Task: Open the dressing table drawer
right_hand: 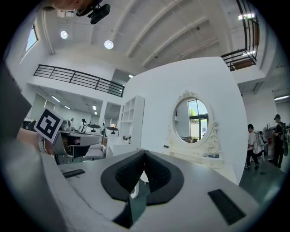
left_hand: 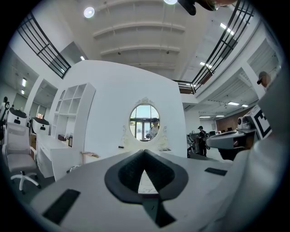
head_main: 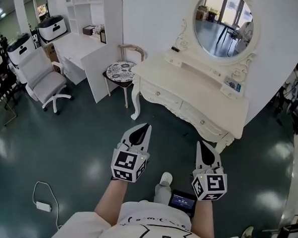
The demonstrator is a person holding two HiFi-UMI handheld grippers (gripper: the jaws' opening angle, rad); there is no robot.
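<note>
The stool [head_main: 121, 70] stands just beside the left end of the table [head_main: 191, 88], so an approach that drifts left could knock it. The left gripper [head_main: 145, 126] has its jaws pressed together on nothing. If they do not spread before they reach a knob, they will only butt against the painted front and may mark it.

The table is ahead of both grippers and well apart from them, with bare floor [head_main: 87, 137] between. The left drawer [head_main: 160, 95] and right drawer [head_main: 205, 119] sit shut under the top, each with a small knob; the task does not say which one is meant. Because the knobs are small, an off-centre pinch would likely slip off. A pull that is not straight out could jam the drawer or drag the table on its thin legs, shaking the small items below the mirror [head_main: 223, 22]. The right gripper [head_main: 202, 143] is also closed and empty, so it carries the same risk.

Both forearms reach forward from the body, side by side. The grippers are level and point at the table front, marker cubes facing up. The left one lines up roughly with the left drawer, the right one with the right drawer.
</note>
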